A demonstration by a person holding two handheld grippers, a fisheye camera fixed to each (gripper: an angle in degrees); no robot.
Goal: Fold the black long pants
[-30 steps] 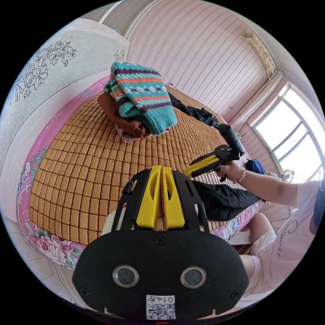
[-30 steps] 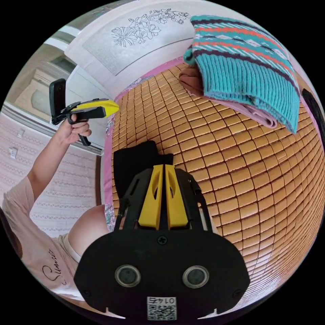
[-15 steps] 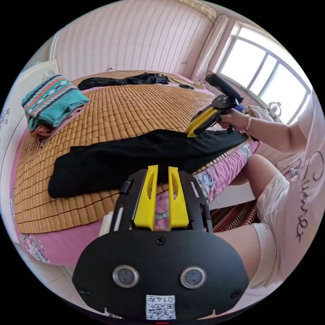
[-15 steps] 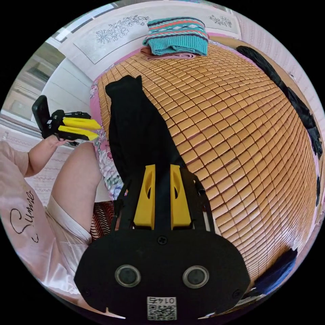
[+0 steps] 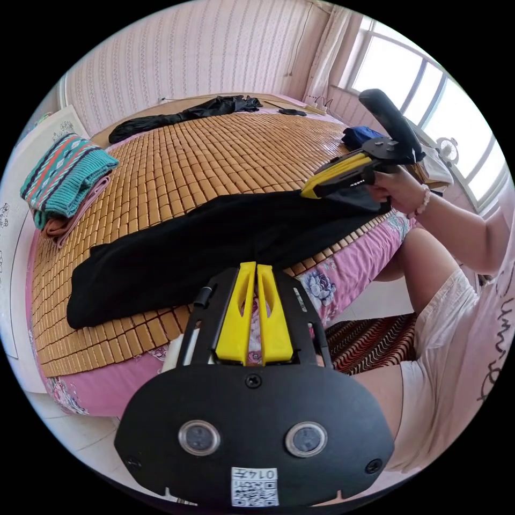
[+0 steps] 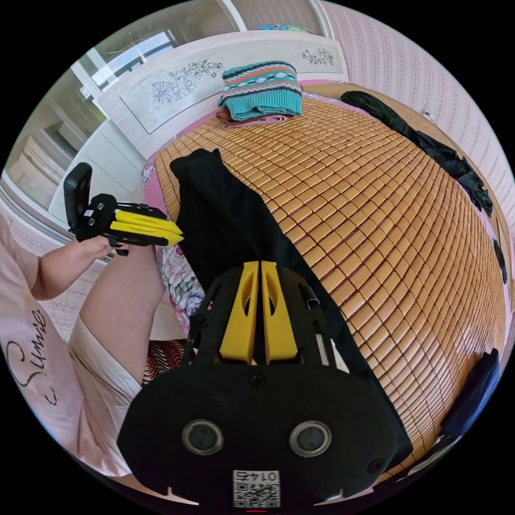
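Both pairs of fingers, parted half a second ago, are now pressed together. On the bed [image 5: 177, 171], the black long pants [image 5: 214, 241] lie stretched along its near edge. Right gripper [image 5: 310, 189] hovers above the pants' end; left gripper [image 6: 174, 236] hangs just off that edge, holding nothing.

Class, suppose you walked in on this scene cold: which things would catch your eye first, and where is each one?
First, the black long pants, laid lengthwise along the near edge of the orange bamboo mat. Next, the teal patterned sweater, folded on a small pile near the headboard. Both yellow-jawed grippers, left and right, are closed, holding nothing.
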